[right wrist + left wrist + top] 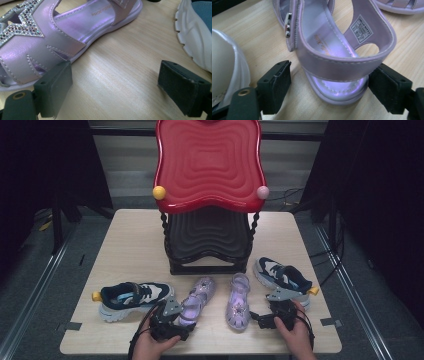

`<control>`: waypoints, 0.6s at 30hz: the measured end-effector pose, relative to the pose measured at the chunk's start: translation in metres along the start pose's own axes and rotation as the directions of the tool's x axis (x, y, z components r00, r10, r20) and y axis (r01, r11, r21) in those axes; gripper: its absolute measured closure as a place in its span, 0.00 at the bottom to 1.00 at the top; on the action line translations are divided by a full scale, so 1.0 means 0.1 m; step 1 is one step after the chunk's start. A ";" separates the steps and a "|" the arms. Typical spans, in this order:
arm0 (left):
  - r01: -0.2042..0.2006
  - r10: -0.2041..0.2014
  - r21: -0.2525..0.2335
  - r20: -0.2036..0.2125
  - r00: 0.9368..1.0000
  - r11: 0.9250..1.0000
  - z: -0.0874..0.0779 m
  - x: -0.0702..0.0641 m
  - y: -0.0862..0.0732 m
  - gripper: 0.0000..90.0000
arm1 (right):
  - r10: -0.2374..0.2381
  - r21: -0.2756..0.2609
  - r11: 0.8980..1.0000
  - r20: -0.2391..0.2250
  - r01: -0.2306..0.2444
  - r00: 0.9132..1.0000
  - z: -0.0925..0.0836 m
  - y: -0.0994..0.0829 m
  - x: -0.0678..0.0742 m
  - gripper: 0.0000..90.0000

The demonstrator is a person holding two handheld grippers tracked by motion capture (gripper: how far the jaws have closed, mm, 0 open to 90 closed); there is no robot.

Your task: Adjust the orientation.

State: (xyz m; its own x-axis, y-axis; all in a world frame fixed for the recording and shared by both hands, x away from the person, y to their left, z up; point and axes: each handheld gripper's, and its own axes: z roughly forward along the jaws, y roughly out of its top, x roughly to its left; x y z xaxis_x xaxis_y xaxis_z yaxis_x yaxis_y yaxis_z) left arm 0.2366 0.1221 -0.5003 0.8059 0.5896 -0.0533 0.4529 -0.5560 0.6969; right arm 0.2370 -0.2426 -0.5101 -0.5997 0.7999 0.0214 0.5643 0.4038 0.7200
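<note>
The open left tool straddles the light, glossy purple sandal at its stiffer heel, a likely sound hold.

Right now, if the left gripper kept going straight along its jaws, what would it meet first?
Most likely the heel of the left purple sandal: it already sits between the open jaws of the left gripper, apparently unpressed.
</note>
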 end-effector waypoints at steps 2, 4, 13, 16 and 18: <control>-0.016 0.016 -0.003 0.011 1.000 1.000 -0.02 0.01 -0.01 0.32 | 0.000 0.000 1.000 0.000 0.000 1.000 0.00 0.00 0.00 0.13; -0.004 0.004 -0.009 0.014 1.000 1.000 -0.02 0.01 -0.01 0.33 | 0.000 0.000 1.000 0.000 0.000 1.000 0.00 0.00 0.00 0.13; -0.002 0.002 -0.004 0.016 1.000 1.000 -0.12 0.17 -0.08 0.40 | 0.000 0.000 1.000 0.000 0.000 1.000 0.00 0.00 0.00 0.13; 0.010 -0.010 -0.020 0.011 1.000 1.000 -0.12 0.18 -0.11 0.41 | 0.000 0.000 1.000 0.000 0.000 1.000 0.00 0.00 0.00 0.13; 0.017 -0.017 -0.024 0.007 1.000 1.000 -0.13 0.18 -0.11 0.41 | 0.000 0.000 1.000 0.000 0.000 1.000 0.00 0.00 0.00 0.13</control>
State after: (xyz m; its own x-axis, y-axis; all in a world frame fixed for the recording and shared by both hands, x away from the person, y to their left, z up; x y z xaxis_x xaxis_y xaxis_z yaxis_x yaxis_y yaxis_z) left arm 0.2411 0.1463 -0.5001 0.8008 0.5948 -0.0706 0.4577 -0.5316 0.7127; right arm 0.2370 -0.2426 -0.5101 -0.5997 0.7999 0.0214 0.5644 0.4039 0.7200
